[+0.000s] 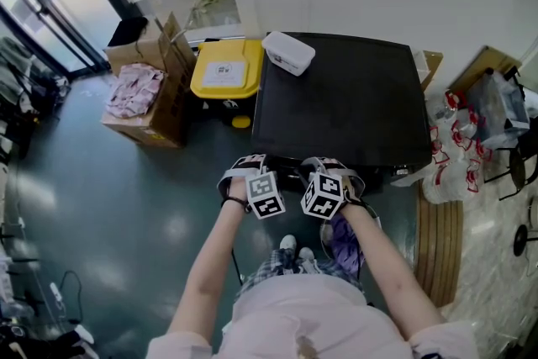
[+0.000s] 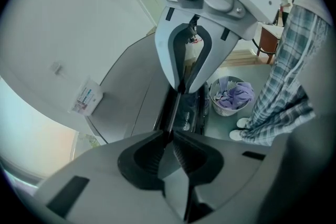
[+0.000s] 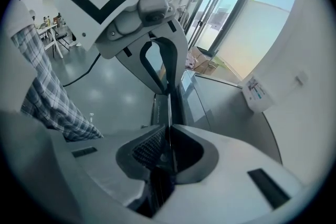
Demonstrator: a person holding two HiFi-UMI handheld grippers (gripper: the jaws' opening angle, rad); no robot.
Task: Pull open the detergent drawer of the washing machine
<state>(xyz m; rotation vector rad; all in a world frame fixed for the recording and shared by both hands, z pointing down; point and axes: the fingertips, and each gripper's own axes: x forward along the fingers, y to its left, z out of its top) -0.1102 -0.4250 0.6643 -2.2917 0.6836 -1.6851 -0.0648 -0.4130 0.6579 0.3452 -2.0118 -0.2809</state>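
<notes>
Black-topped washing machine against the far wall. Detergent drawer on its near front, hidden under the top's edge. At left, cardboard box of clothes, then yellow-lidded bin. White tub on far-left corner. Left gripper and right gripper at near edge, both pressed together, nothing visibly pinched.

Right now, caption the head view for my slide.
Person at a black-topped washing machine, left tongs and right tongs pinching its front edge.
</notes>
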